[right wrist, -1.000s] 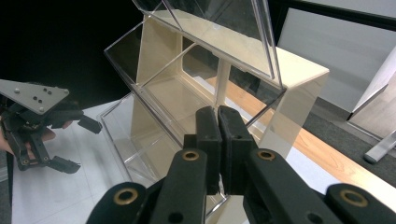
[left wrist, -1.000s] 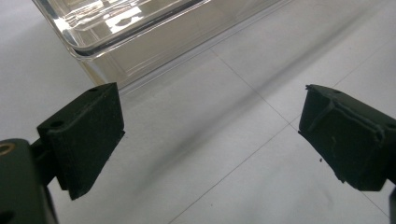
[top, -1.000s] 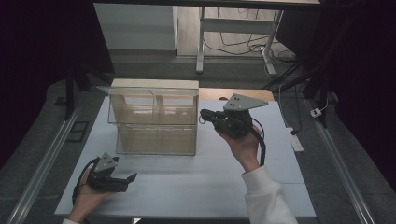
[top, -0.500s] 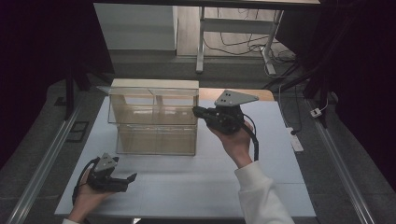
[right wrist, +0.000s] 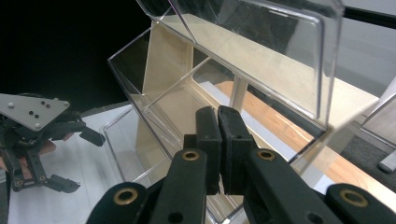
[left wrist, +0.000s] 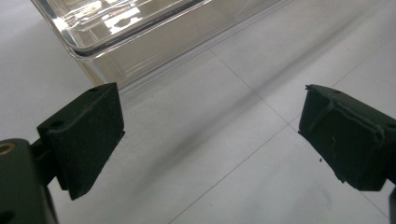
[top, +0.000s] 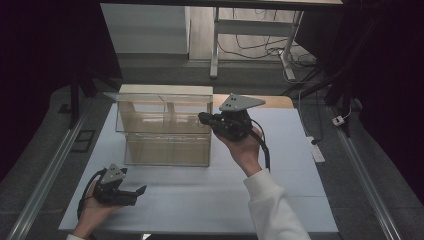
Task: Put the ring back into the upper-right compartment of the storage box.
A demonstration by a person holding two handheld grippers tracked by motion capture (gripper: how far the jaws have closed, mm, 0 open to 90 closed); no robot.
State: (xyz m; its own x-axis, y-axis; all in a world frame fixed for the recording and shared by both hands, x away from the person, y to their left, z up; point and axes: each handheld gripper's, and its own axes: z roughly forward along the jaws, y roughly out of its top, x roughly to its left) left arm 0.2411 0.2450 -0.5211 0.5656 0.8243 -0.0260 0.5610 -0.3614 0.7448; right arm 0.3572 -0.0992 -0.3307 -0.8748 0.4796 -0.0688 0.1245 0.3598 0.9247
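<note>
The right gripper (top: 204,118) is drifting left, jaws pressed together, now reaching the right end of the clear box (top: 165,131) standing lengthwise toward the table's (top: 280,190) far left corner. The left gripper (top: 137,192), jaws apart, is resting near the front edge. Glare is probably hiding any contents.

The clear plastic display case (top: 165,135) is gleaming glossy over pale wooden shelves (right wrist: 261,70). The white tabletop (left wrist: 196,154) is looking smooth and matt, and the gripper pads (left wrist: 84,135) are showing rough black rubber.
</note>
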